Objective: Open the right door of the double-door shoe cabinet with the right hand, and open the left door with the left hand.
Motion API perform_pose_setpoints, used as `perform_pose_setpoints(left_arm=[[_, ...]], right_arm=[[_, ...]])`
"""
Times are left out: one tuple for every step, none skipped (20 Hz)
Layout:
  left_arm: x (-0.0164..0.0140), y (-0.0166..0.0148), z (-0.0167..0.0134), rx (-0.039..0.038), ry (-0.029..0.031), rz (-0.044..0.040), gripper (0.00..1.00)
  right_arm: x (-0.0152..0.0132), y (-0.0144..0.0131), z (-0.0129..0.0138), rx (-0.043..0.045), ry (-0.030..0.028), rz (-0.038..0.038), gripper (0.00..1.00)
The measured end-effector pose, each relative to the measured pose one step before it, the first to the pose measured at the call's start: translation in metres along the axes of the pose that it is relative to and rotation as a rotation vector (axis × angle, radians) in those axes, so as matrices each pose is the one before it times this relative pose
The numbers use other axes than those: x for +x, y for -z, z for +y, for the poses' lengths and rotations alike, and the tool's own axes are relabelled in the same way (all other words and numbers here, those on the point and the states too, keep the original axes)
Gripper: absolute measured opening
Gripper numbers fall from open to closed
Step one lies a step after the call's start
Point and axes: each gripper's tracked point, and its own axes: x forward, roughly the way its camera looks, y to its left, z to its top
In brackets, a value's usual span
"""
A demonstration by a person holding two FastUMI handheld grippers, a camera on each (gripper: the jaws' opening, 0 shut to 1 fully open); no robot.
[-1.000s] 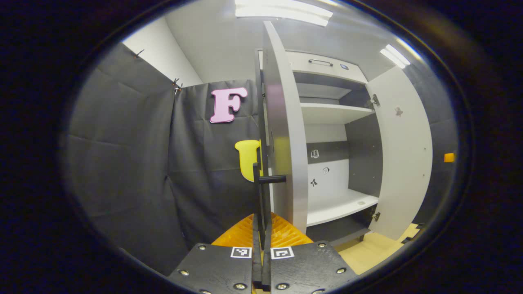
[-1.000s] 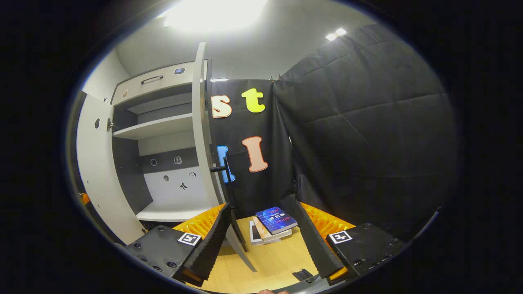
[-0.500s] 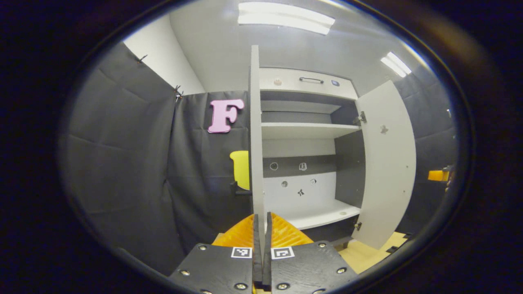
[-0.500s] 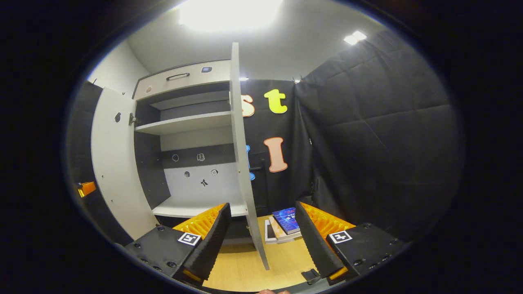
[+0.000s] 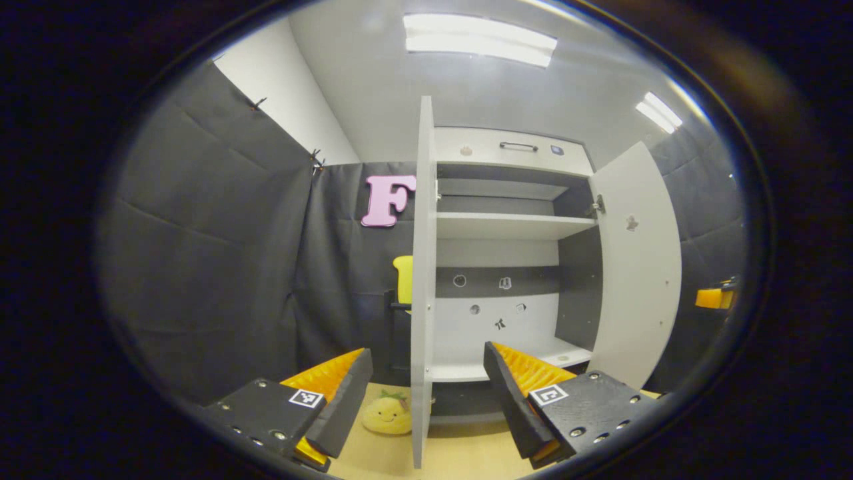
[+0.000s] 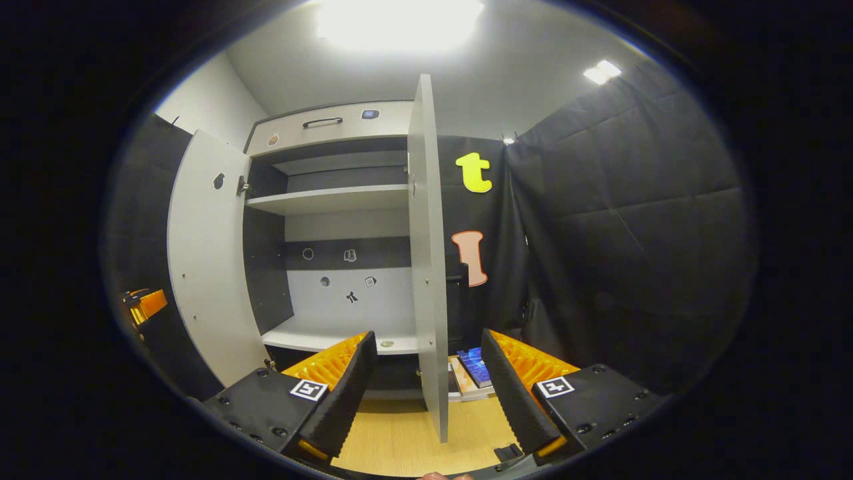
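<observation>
both doors of the shoe cabinet (image 5: 506, 227) stand wide; my left tongs (image 5: 426, 400) and right tongs (image 6: 426, 393) are spread, straddling the left door (image 5: 422, 280) and right door (image 6: 428, 260) edge-on, gripping nothing.

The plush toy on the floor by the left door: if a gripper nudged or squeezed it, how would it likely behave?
The plush toy looks soft and rounded, so it would probably squash under the fingers rather than resist. It seems light, lying on the smooth wooden floor, so a push would likely slide or tumble it. Breakage looks unlikely.
</observation>
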Motion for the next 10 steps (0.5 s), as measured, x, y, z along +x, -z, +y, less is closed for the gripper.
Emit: perform_pose_setpoints(left_arm=[[-0.00297, 0.00548, -0.00189, -0.00103, -0.0002, 0.00847, 0.96], [-0.00346, 0.00313, -0.00218, -0.00623, 0.00227, 0.00214, 0.96], [-0.00255, 0.00176, -0.00135, -0.0102, 0.00316, -0.00083, 0.96], [-0.00324, 0.00116, 0.00025, -0.01092, 0.00173, -0.00285, 0.96], [-0.00381, -0.00114, -0.00004, -0.00744, 0.00458, -0.00354, 0.96], [-0.00183, 0.00077, 0.00051, -0.00155, 0.00781, -0.00221, 0.96], [-0.00078, 0.00038, 0.0, 0.00726, 0.0051, -0.00033, 0.96], [-0.00082, 0.00201, 0.00079, 0.0116, -0.00139, 0.00171, 0.96], [-0.00129, 0.0017, -0.00012, 0.01013, -0.00305, 0.00161, 0.96], [-0.0027, 0.00221, 0.0008, 0.00019, -0.01089, -0.00468, 0.96]], right_arm=[[0.00001, -0.00028, 0.00174, 0.0034, -0.00388, -0.00114, 0.92], [-0.00149, 0.00091, 0.00132, 0.00223, -0.00106, -0.00114, 0.92], [-0.00104, 0.00263, 0.00009, 0.00004, 0.00149, -0.00066, 0.92], [-0.00084, 0.00229, 0.00078, 0.00039, 0.00286, 0.0031, 0.92], [-0.00118, 0.00476, 0.0032, 0.00467, -0.00072, 0.00784, 0.92], [-0.00107, 0.00458, 0.00445, 0.00785, -0.00408, 0.00899, 0.92], [-0.00055, 0.00512, 0.00466, 0.0082, -0.00447, 0.0098, 0.92], [-0.00146, 0.00426, 0.00391, 0.00538, -0.00429, 0.00891, 0.92], [0.00009, 0.00356, 0.00247, 0.00334, -0.0001, 0.00398, 0.92], [-0.00037, 0.003, 0.00307, 0.00117, -0.00124, -0.00037, 0.92]])
